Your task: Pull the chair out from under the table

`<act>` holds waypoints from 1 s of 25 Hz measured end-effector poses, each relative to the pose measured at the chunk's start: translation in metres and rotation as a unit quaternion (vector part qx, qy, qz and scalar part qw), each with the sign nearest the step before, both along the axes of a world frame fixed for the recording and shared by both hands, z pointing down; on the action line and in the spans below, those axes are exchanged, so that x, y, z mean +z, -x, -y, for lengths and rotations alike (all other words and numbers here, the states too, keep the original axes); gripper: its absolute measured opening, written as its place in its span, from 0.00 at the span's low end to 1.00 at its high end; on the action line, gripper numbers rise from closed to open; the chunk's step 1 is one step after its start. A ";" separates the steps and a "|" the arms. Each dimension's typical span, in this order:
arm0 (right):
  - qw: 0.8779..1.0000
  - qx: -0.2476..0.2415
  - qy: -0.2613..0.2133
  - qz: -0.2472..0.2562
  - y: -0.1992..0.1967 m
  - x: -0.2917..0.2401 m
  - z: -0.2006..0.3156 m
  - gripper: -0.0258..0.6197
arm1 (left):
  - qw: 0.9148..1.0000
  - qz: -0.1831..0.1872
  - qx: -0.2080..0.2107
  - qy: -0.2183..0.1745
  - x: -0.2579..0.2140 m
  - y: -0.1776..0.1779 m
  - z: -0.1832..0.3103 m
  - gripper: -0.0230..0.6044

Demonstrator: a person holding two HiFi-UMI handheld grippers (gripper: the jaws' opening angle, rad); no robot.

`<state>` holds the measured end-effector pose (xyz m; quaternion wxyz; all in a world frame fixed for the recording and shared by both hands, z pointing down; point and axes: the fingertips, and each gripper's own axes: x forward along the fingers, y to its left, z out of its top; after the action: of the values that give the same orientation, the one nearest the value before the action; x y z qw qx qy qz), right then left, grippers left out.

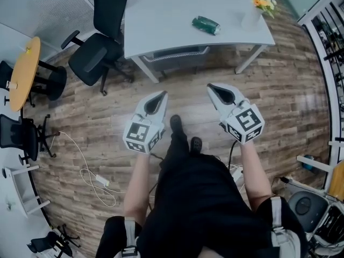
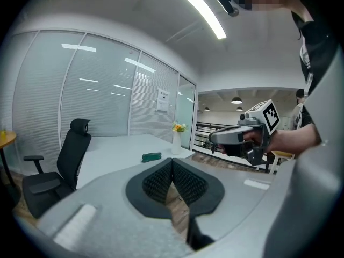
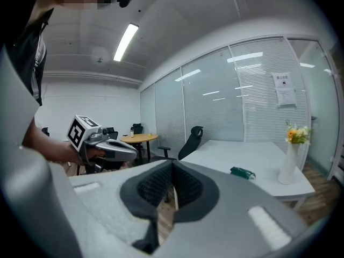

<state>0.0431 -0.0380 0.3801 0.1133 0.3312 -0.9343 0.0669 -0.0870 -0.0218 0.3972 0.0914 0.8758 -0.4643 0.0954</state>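
Fig. Head view, with both gripper views. I am holding two grippers side by side over the wood floor [image 1: 290, 90], both pointing toward the table [image 1: 161, 15] and well apart from it. The left gripper [image 1: 163, 94] is showing its jaws pressed together with nothing between them. The right gripper [image 1: 210, 85] is likewise closed and empty.

Containers: one vase [image 1: 250, 16] is standing upright near the table's far right corner and is holding a bunch of orange and yellow flowers [image 1: 263, 1]. One green can [image 1: 206, 25] is lying on its side on the tabletop, near the vase but apart from it. I cannot tell what it contains.

Task object: one grey chair [image 1: 176, 57] is sitting tucked under the table's near edge, between the table legs, with only its back showing. Neither gripper is touching it.

Other items: one black office chair [image 1: 97, 55] is standing just beside the table's left end. One round wooden table [image 1: 25, 71] is standing farther left, with more black chairs around it, their count unclear. One white cable [image 1: 91, 179] is trailing over the floor to my left.
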 end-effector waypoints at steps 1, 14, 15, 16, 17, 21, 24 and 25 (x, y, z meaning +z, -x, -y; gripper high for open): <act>1.000 0.000 0.000 0.000 0.003 -0.002 0.006 0.04 | 1.000 -0.003 0.002 -0.002 -0.001 0.003 0.008 0.05; 0.999 0.032 0.009 -0.028 0.018 0.005 0.086 0.04 | 0.998 0.012 0.062 0.017 0.005 0.010 0.099 0.05; 0.999 0.036 0.009 -0.031 0.018 0.005 0.090 0.04 | 0.998 0.010 0.067 0.017 0.005 0.010 0.104 0.05; 0.999 0.039 0.009 -0.034 0.019 0.005 0.095 0.04 | 0.997 0.010 0.073 0.017 0.005 0.010 0.108 0.05; 0.998 0.043 0.010 -0.037 0.020 0.006 0.099 0.04 | 0.997 0.010 0.079 0.017 0.005 0.011 0.112 0.05; 0.997 0.053 0.013 -0.049 0.030 0.009 0.117 0.04 | 0.995 0.008 0.095 0.014 0.007 0.018 0.129 0.05; 0.997 0.055 0.024 -0.056 0.039 0.018 0.127 0.04 | 0.995 0.012 0.099 0.010 0.013 0.026 0.141 0.05; 0.996 0.056 0.028 -0.057 0.042 0.021 0.129 0.04 | 0.995 0.015 0.101 0.014 0.018 0.029 0.144 0.05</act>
<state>0.0014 -0.1666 0.4015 0.1720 0.3831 -0.9040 0.0803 -0.1156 -0.1656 0.4147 0.0861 0.9151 -0.3740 0.1238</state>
